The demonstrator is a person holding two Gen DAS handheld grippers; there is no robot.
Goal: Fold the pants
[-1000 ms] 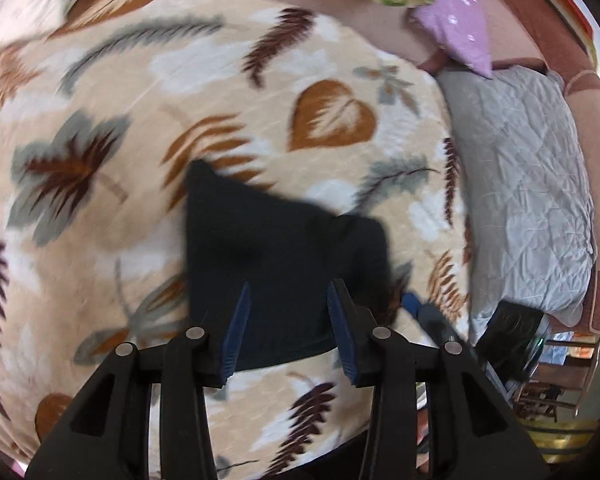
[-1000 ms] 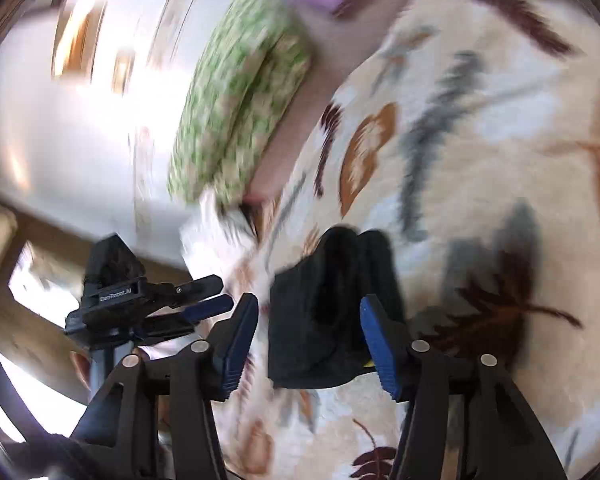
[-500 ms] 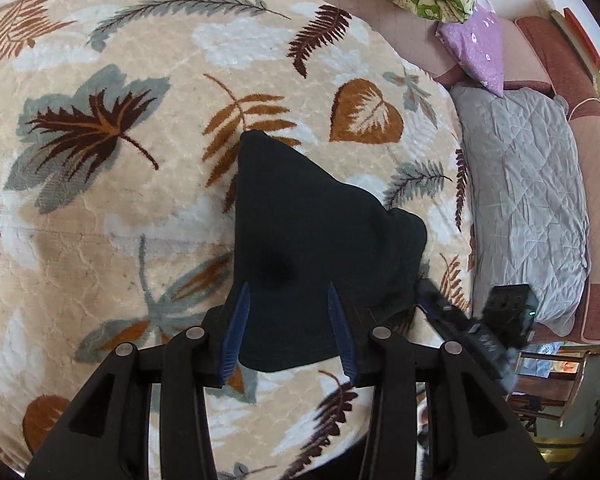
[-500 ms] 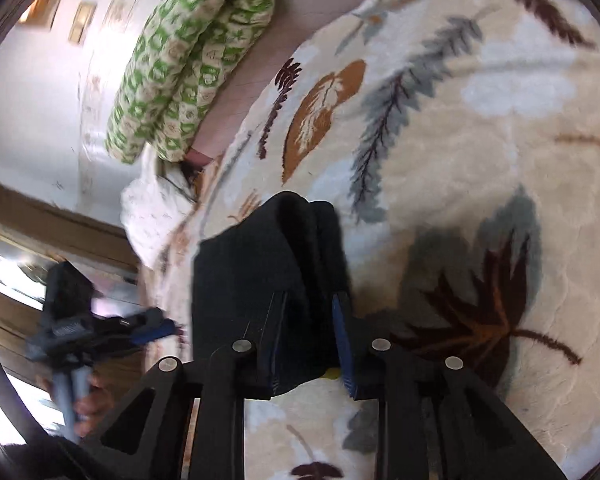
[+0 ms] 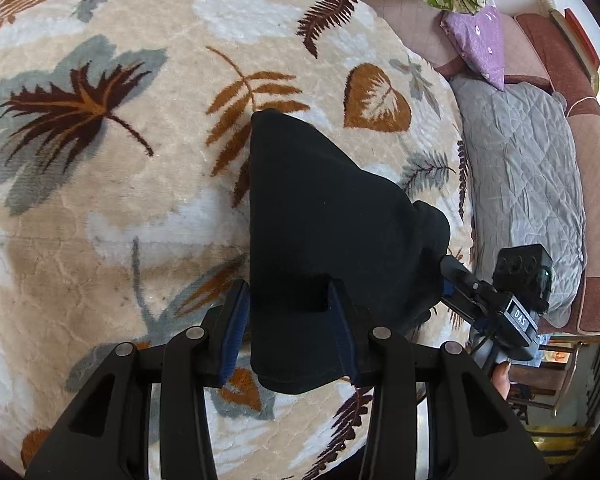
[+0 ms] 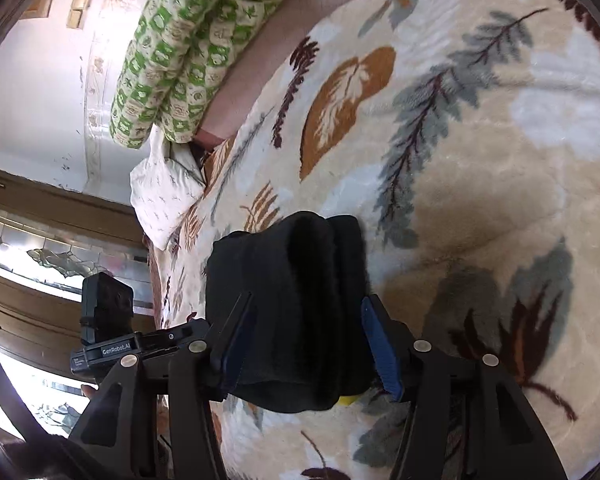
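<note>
Seen only from the left wrist: grey quilt (image 5: pixel 524 184) and purple pillow (image 5: pixel 480 44) off to the right, plus the small label "DAS" on the other tool's body at the right edge. Seen only from the right wrist: green patterned bedding (image 6: pixel 196 40), a white pillow (image 6: pixel 164 196), a glazed wooden door, a scrap of yellow (image 6: pixel 348 400) under the cloth's near end, and "GenRobot.AI" printed on the other tool's body at lower left.

Black pants (image 5: pixel 324 224) folded into a thick bundle, lying on the leaf-patterned blanket (image 5: pixel 100 216) between the 2 tools. From the left wrist, long axis running away from the camera, along the fingers, tapering to a corner at the far end; near end hanging just past the fingertips.

Left gripper (image 5: pixel 288 320) clamped on the near end of the pants, cloth filling the gap between the blue pads. Right gripper (image 6: pixel 304 340) with jaws just opened, apart, the bundle's other side lying between them, pads beside it without squeezing.
</note>
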